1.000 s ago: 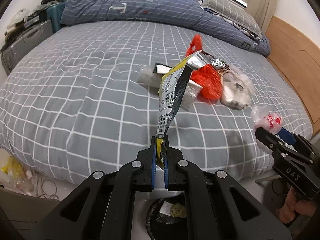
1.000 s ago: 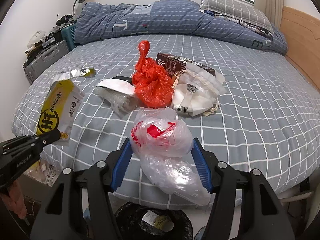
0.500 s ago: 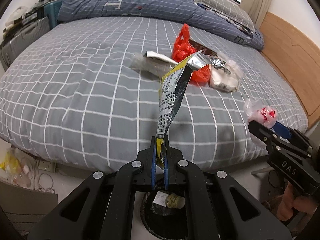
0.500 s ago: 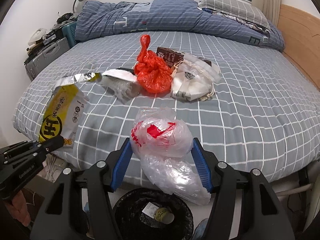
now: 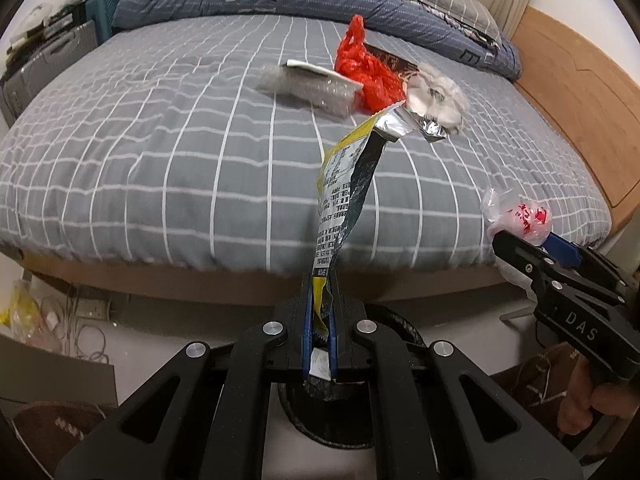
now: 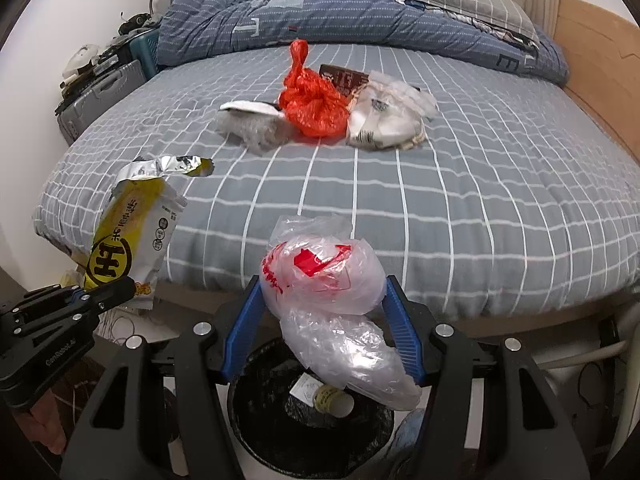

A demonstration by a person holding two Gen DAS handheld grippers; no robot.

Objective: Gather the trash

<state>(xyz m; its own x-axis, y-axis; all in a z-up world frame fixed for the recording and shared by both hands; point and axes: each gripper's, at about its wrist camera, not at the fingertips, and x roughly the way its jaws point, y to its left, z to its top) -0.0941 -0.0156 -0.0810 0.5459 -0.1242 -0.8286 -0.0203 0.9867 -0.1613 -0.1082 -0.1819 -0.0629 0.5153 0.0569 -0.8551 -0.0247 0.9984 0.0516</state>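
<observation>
My left gripper (image 5: 320,292) is shut on the bottom edge of a yellow snack wrapper (image 5: 346,184) with a foil top, held upright off the bed's edge; it also shows in the right wrist view (image 6: 128,236). My right gripper (image 6: 322,292) is shut on a clear plastic bag with red print (image 6: 320,272), which hangs over a black trash bin (image 6: 312,412). The bin also shows under my left gripper (image 5: 400,332). A red plastic bag (image 6: 312,104), a clear bubble wrap packet (image 6: 248,124), a brown box (image 6: 344,78) and a white plastic bag (image 6: 388,116) lie on the bed.
The bed (image 6: 480,200) has a grey checked sheet, a blue duvet (image 6: 320,12) and a wooden side board (image 6: 592,60). Suitcases and clutter (image 6: 100,84) stand at the far left. Cables and trash (image 5: 48,320) lie on the floor by the bed.
Both grippers have pulled back from the bed and lowered with their loads. The bed's edge and the bin below now show more fully.
</observation>
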